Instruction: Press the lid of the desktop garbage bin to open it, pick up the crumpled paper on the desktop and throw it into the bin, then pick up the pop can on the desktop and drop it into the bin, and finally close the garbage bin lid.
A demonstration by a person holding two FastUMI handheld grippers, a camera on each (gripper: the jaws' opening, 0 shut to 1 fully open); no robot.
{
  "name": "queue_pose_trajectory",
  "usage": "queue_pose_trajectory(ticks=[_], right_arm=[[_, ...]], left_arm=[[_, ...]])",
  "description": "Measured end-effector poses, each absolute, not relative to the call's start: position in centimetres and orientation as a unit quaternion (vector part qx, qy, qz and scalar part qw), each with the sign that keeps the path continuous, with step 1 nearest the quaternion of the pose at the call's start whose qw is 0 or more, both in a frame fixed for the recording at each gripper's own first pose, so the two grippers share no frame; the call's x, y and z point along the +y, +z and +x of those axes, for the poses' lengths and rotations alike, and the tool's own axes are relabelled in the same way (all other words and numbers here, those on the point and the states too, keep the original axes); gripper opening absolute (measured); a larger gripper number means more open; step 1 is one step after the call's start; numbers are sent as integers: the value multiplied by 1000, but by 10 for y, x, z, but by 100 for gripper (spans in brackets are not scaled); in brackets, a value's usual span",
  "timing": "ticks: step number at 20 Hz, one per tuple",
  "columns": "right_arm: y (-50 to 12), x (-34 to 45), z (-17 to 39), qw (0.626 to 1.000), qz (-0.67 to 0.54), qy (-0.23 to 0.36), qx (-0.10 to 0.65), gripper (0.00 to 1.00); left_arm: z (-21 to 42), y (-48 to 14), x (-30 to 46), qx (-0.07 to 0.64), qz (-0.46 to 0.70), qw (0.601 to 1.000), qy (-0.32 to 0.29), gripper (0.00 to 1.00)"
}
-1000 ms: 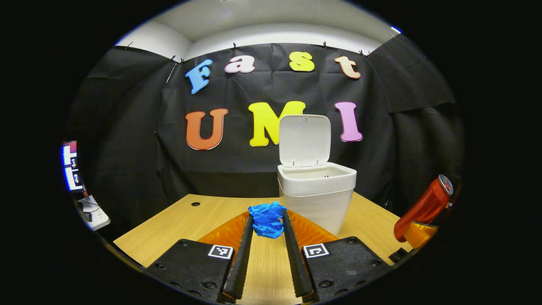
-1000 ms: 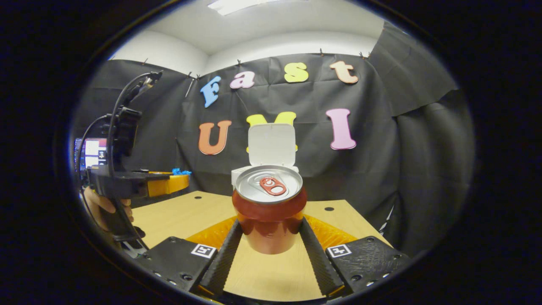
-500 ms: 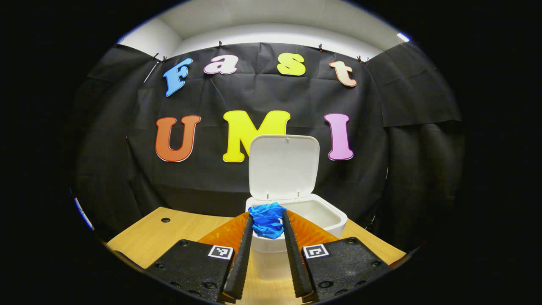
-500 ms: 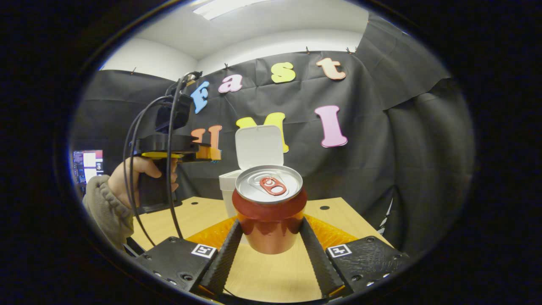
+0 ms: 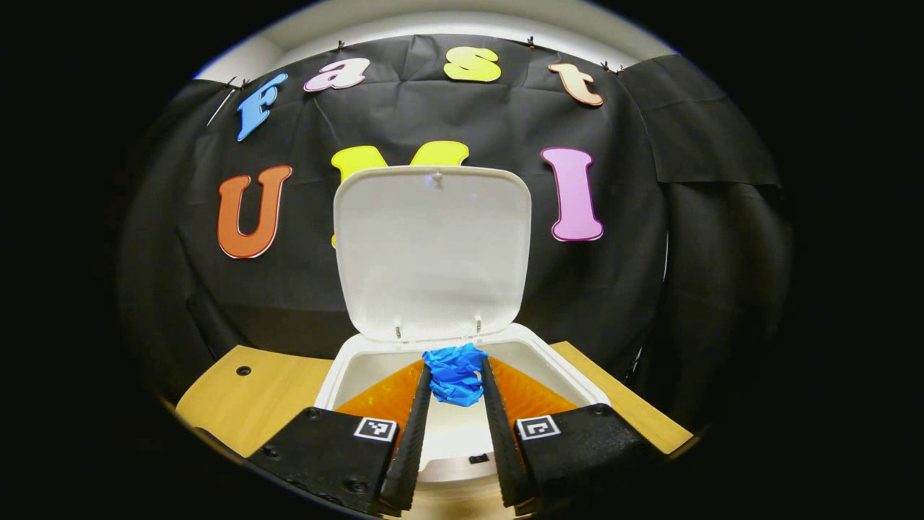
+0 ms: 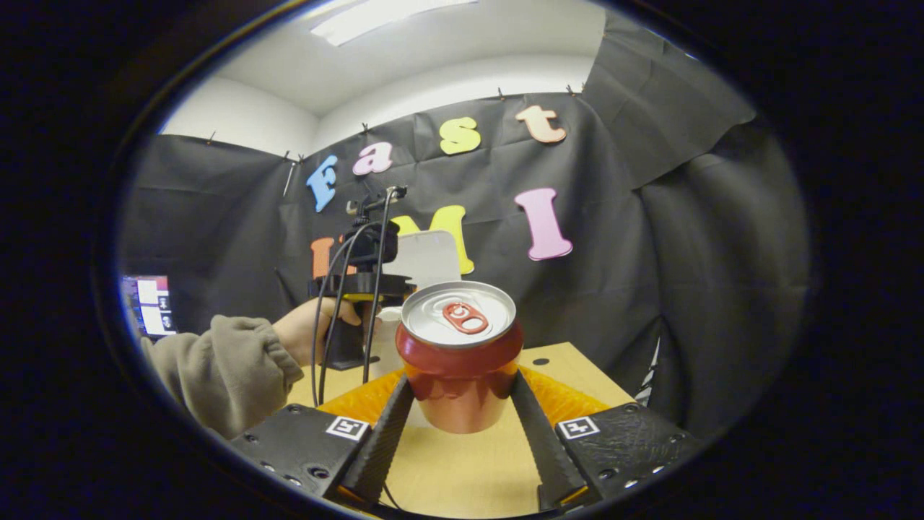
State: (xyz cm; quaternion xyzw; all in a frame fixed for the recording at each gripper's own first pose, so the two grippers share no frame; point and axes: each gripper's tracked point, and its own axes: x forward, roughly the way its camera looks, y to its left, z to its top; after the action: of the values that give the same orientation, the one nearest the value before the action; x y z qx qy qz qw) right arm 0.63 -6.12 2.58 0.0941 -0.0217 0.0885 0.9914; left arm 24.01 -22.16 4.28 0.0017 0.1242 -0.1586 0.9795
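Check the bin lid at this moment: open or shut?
Open. In the left gripper view the lid stands upright behind the bin, exposing its inside, with the crumpled paper held in the left gripper above the opening.

A pale wood worktop [image 5: 216, 401] has a small dark round hole [image 5: 243, 370] near its far left corner; in the right gripper view another such hole [image 6: 540, 361] sits near the far right edge. A lit monitor [image 6: 153, 305] stands off the left edge. A ceiling light [image 6: 382, 10] glows overhead.
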Motion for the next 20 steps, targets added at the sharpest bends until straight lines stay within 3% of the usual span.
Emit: queue_pose_trajectory(ticks=[12,14,17,20], right_arm=[[10,-58,17,991,94,92,-2,80],[9,-55,18,991,96,96,1,80],[6,-56,22,991,94,95,5,80],[1,-53,25,991,91,95,11,80]], left_arm=[[233,46,-234,109,23,976,-185,48],[226,53,-235,89,13,977,-193,51],[222,56,-230,78,0,978,-194,73],[213,50,-223,81,-8,979,-187,81]])
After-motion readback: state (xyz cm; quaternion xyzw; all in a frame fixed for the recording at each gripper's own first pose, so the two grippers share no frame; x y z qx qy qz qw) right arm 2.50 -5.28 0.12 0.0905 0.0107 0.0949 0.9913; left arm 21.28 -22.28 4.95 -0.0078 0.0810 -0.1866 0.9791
